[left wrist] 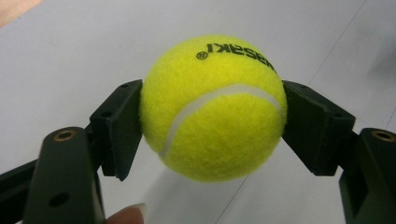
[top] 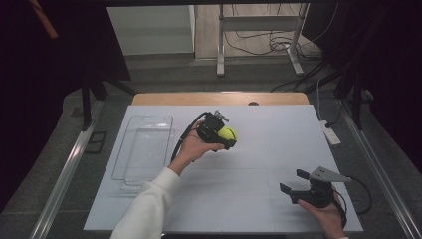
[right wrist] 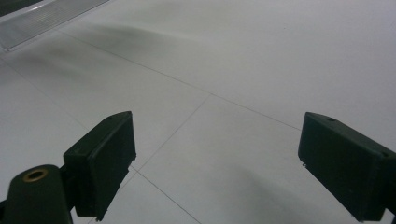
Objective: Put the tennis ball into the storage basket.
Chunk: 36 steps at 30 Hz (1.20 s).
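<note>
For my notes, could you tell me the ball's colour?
Yellow-green ball with a white seam, clearest in the left gripper view.

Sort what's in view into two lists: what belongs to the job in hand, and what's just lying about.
In the job:
tennis ball, clamped in the left gripper
clear tray, lying empty to its left, likely where the ball goes

Lying about:
right gripper, open, holding nothing
white power strip at the table's right edge

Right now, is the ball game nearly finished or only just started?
About halfway, I'd guess. Done: the left gripper has pinched the yellow tennis ball and holds it off the white table. In hand: carrying it. Left: probably dropping it into the clear tray, which has nothing in it. The right gripper waits open near the table's front edge.
</note>
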Motion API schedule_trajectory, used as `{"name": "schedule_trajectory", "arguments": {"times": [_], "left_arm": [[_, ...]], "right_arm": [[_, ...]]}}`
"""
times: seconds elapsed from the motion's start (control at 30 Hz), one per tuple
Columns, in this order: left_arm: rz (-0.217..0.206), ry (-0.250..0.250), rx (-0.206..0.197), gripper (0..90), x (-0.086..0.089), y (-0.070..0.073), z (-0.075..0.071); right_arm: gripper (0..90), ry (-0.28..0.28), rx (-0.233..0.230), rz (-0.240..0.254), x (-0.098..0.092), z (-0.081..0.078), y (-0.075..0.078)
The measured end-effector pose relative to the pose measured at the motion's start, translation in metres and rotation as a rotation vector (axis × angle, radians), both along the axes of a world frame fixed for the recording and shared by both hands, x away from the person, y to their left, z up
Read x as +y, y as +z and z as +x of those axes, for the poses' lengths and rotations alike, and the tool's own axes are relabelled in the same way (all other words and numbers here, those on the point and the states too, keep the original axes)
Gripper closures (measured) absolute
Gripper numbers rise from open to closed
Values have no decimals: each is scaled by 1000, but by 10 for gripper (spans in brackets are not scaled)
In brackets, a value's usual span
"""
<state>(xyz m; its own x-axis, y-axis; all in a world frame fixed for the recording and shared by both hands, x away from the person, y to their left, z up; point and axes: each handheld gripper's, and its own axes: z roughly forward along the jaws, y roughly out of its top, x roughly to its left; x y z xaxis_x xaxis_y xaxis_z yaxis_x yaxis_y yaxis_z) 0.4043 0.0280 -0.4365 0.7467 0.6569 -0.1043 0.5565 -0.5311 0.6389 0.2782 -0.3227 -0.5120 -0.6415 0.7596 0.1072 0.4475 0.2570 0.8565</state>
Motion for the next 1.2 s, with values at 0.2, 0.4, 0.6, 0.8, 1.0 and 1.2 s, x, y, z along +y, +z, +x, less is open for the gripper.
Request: {"name": "schedule_trajectory", "arguments": {"times": [0.2,0.4,0.6,0.8,1.0,1.2], "left_arm": [[-10,2,-5,267,4,-1,-2],[-16,7,-11,267,8,0,-6],[-25,12,-22,266,12,1,-9],[-26,13,-27,267,15,2,-11],[-28,13,-35,266,17,3,-14],[-33,15,-44,266,20,4,-17]], "right_arm": [[112,0,0,-1,0,0,0],[112,0,0,0,0,0,0],[112,1,0,-1,0,0,0],[112,-1,1,-1,0,0,0],[112,0,1,-2,0,0,0],[112,-1,1,-2,0,0,0]]}}
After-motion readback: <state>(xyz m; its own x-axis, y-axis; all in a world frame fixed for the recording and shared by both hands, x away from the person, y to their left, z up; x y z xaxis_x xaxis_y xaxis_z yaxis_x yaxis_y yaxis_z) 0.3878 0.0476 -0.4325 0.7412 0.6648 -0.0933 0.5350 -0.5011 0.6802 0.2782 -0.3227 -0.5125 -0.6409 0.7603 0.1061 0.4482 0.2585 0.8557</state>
